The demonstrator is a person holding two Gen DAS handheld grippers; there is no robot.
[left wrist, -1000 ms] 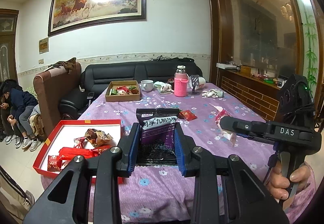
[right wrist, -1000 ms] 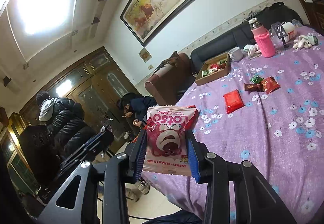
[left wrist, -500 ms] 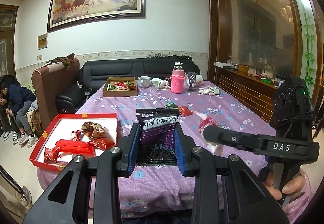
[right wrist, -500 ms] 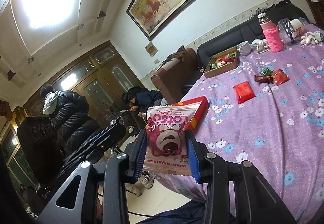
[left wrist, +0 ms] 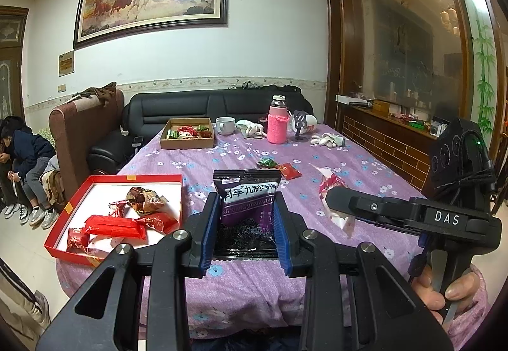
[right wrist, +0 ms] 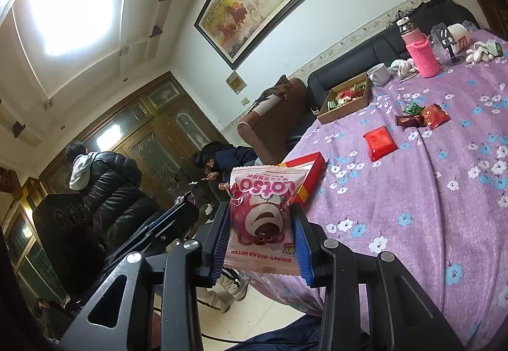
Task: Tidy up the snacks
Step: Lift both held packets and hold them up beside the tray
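Left gripper (left wrist: pixel 246 221) pinching a dark purple plum packet (left wrist: pixel 246 205), held above the near table edge, just right of the red tray (left wrist: pixel 76 209). Right gripper (right wrist: pixel 262 232) clamped on a pink Lotso packet (right wrist: pixel 262 217), upside down, off the purple tablecloth (right wrist: pixel 428 192) edge beside the tray corner.

1. My left hand-held gripper (left wrist: pixel 246 225) pinches a dark purple snack packet (left wrist: pixel 246 201) between its blue pads.
2. A red box (left wrist: pixel 79 217) of wrapped sweets sits at the left on the purple flowered surface (left wrist: pixel 365 167).
3. My right hand-held gripper (left wrist: pixel 336 197) clamps a pink packet (left wrist: pixel 333 189) at the right.
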